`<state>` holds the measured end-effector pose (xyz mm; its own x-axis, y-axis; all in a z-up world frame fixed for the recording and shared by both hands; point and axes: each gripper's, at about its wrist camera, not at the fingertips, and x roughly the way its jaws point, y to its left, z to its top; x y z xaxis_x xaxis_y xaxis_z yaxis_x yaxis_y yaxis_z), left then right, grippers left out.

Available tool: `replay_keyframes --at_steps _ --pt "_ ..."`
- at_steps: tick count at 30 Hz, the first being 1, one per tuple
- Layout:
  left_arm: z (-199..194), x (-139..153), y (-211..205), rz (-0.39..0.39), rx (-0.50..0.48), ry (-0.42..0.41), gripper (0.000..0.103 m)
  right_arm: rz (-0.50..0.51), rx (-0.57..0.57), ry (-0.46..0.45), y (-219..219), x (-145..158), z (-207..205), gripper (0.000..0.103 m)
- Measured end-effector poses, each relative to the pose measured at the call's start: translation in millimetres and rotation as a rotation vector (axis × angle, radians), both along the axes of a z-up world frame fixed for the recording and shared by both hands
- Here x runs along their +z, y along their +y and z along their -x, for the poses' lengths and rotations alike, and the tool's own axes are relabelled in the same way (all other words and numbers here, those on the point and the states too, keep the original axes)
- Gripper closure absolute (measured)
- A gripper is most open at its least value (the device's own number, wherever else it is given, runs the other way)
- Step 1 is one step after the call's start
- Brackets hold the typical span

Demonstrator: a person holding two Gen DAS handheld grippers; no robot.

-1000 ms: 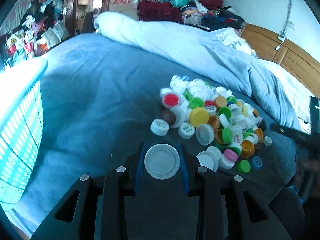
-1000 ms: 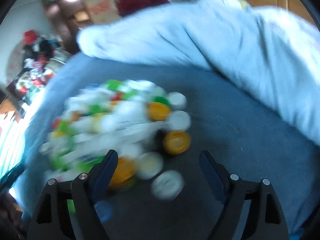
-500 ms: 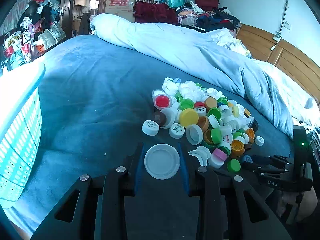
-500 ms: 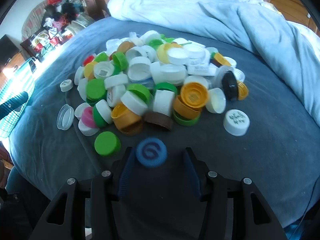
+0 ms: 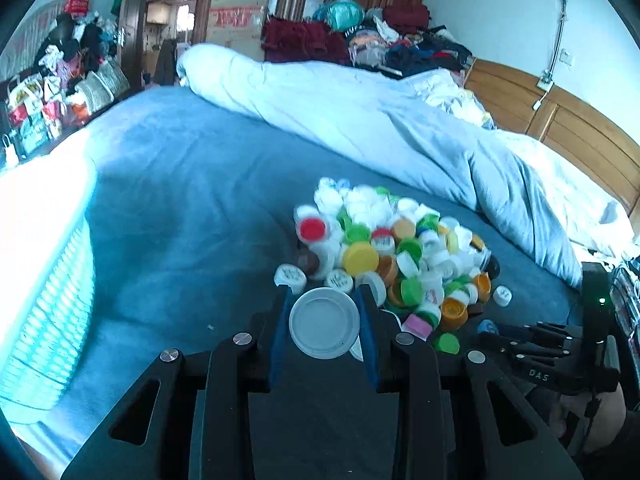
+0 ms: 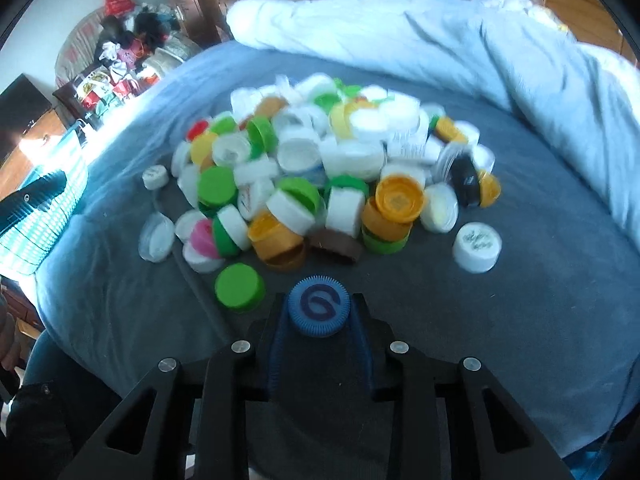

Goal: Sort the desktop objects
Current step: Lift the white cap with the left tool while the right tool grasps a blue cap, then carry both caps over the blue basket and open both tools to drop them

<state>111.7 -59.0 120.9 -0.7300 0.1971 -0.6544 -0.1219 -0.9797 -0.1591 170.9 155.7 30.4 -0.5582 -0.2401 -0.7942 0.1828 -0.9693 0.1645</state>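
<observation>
**Plastic caps on a blue bed, one in each hand-held gripper**

Turquoise lattice marks the far left of the left wrist view: a plastic laundry basket stands at the edge of the bed, washed out by bright light. The blue bedsheet runs bare from there to the middle, where the left hand-held gripper is clamped on a wide, flat white lid, its blue pads pressing the rim on both sides. The lid is held above the sheet, just in front of the pile of bottle caps, a heap of white, green, yellow, orange and red caps lying on the bed. Behind the pile a pale blue duvet is bunched across the mattress, and a wooden headboard rises at the right. Low in the right corner the other hand-held gripper's black body appears, held by a hand.

In the right wrist view the basket shows again at the left edge. A loose green cap lies on the sheet near the pile's front edge. Just right of it, the right hand-held gripper has its jaws closing around a ribbed blue cap with a dark swirl on top; both pads touch its sides. Further right, a white cap with printing sits apart from the heap.
</observation>
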Motion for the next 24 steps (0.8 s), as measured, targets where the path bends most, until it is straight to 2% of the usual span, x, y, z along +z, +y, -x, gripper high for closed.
replay_keyframes --at_steps 5,9,11,16,21,24 --pt "-11 32 -21 0.069 0.073 0.049 0.076 0.008 0.003 0.105 -15 57 2 0.070" --pt "-22 61 -48 0.089 0.143 0.082 0.076 0.025 0.039 0.192 -37 108 13 0.070" --pt "-26 71 -62 0.119 0.183 0.093 0.076 0.040 0.070 0.238 -56 136 20 0.070" --pt "-32 86 -109 0.131 0.312 0.070 0.076 0.065 0.176 0.314 -118 187 37 0.070" --pt "-34 86 -157 0.166 0.443 0.008 0.076 0.095 0.308 0.343 -191 215 42 0.070" --pt "-36 81 -179 0.184 0.502 -0.028 0.076 0.109 0.387 0.333 -237 222 42 0.070"
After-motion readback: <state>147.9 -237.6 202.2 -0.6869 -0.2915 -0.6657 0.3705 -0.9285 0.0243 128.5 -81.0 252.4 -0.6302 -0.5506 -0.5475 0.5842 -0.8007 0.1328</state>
